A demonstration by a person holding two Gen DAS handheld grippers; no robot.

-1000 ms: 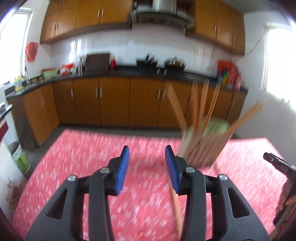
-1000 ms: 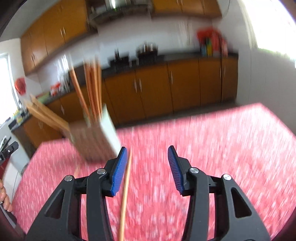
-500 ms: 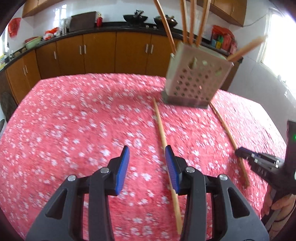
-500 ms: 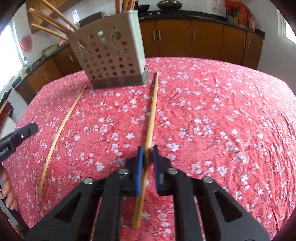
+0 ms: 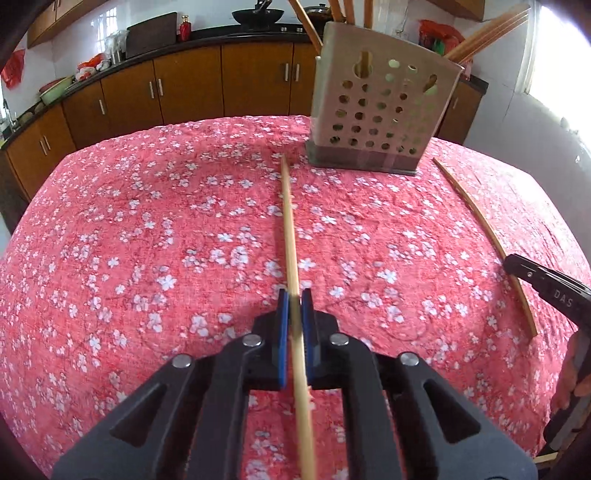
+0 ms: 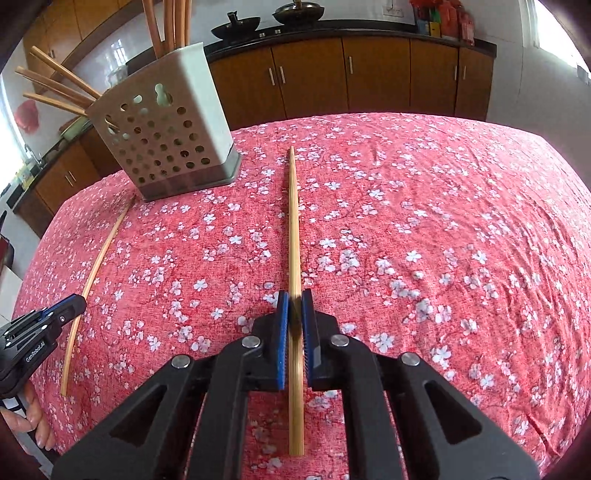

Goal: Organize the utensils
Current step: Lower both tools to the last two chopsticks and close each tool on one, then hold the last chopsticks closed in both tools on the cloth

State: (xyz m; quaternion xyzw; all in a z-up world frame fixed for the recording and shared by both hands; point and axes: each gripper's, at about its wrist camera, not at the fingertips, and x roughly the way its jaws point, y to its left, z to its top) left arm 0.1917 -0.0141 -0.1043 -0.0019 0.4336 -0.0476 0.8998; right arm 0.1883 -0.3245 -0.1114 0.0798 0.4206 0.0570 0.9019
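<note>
Table was covered with a red floral cloth. Left to right across the scene:

Left gripper was clamped on a bamboo chopstick, blue pads pinching it partway along its length. Its jaws had just been closing, with that stick between them. The stick lay lengthwise on the cloth, far tip pointing toward the holder and stopping near its base, not touching. In the right wrist view the same stick showed as a curved line at the left, with the left gripper's tip on it and fingers of a hand below at the frame edge.

Perforated utensil holder stood upright on the cloth between the two loose sticks, toward the far side of the table. Several chopsticks stood up out of its top and others leaned out sideways.

Right gripper was clamped on a second bamboo chopstick, pads pinching it nearer the near end. That stick lay flat and straight, far tip just right of the holder's base and apart from it. In the left wrist view it ran along the right side, with the right gripper's black tip over it.

Wooden kitchen cabinets ran behind the table.
</note>
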